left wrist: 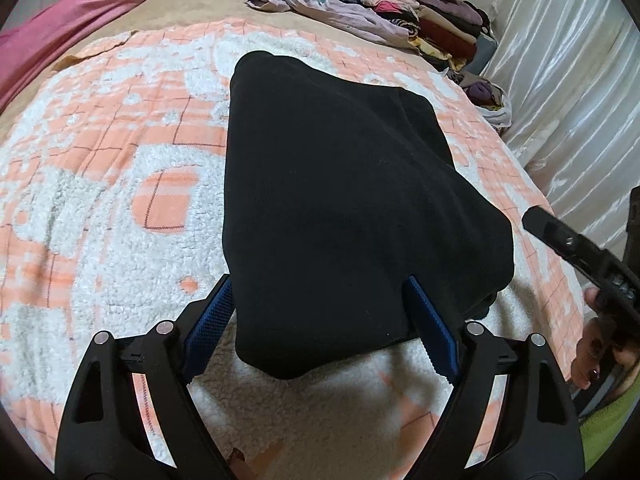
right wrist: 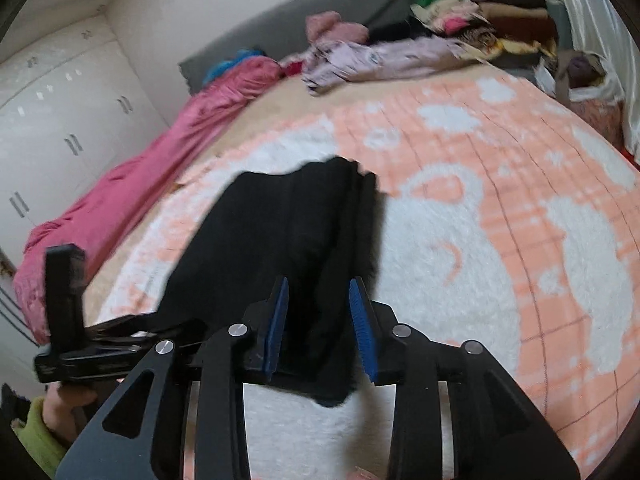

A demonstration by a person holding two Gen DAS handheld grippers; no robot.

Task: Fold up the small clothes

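A black garment lies folded on the orange-and-white fleece blanket. My left gripper is open, its blue-padded fingers on either side of the garment's near edge, not pinching it. In the right wrist view the same black garment lies ahead, and my right gripper is open with its jaws astride the garment's near right edge. The right gripper's body shows at the right edge of the left view. The left gripper shows at lower left in the right view.
A loose lilac garment and a stack of folded clothes lie at the bed's far end. A pink cover runs along the left side by white wardrobes. A white curtain hangs at the right.
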